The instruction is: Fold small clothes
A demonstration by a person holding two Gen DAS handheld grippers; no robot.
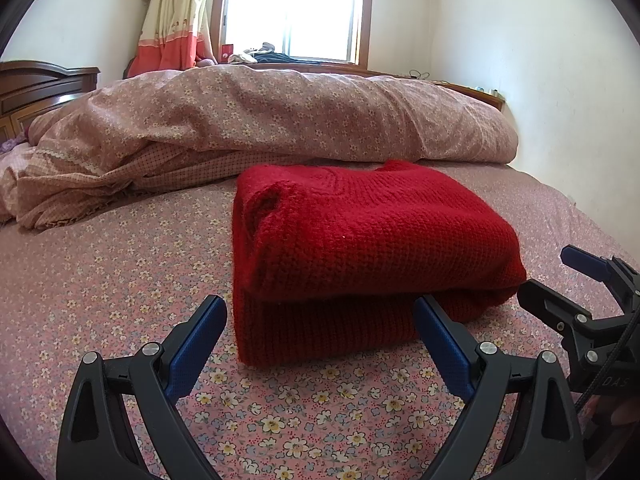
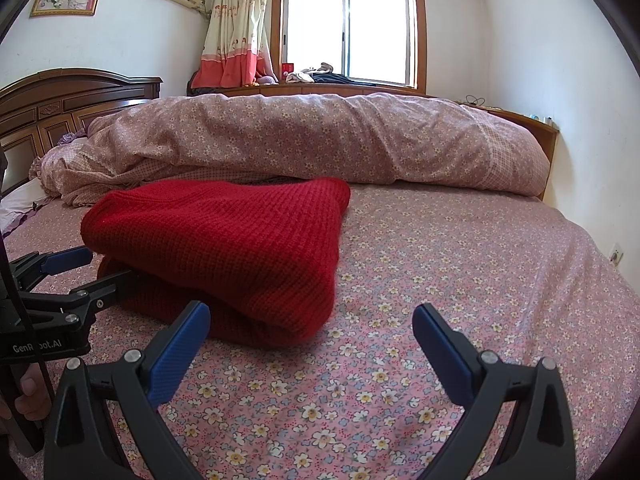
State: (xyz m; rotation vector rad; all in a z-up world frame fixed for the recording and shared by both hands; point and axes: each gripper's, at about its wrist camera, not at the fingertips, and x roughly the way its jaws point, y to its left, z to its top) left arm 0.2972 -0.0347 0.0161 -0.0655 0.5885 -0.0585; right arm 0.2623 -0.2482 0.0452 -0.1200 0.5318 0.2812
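Note:
A red knitted sweater (image 1: 360,248) lies folded in a thick bundle on the floral bed sheet (image 1: 120,280). My left gripper (image 1: 320,320) is open and empty, just in front of the sweater's near edge. My right gripper (image 2: 312,324) is open and empty, its left finger close to the sweater (image 2: 224,240), which lies ahead and to the left. The right gripper (image 1: 556,280) shows at the right edge of the left wrist view beside the sweater. The left gripper (image 2: 86,270) shows at the left edge of the right wrist view, next to the sweater.
A rolled floral duvet (image 1: 280,120) lies across the bed behind the sweater. A dark wooden headboard (image 2: 60,104) stands at the left. A window (image 2: 348,32) with a curtain (image 2: 236,28) is at the back; a white wall is on the right.

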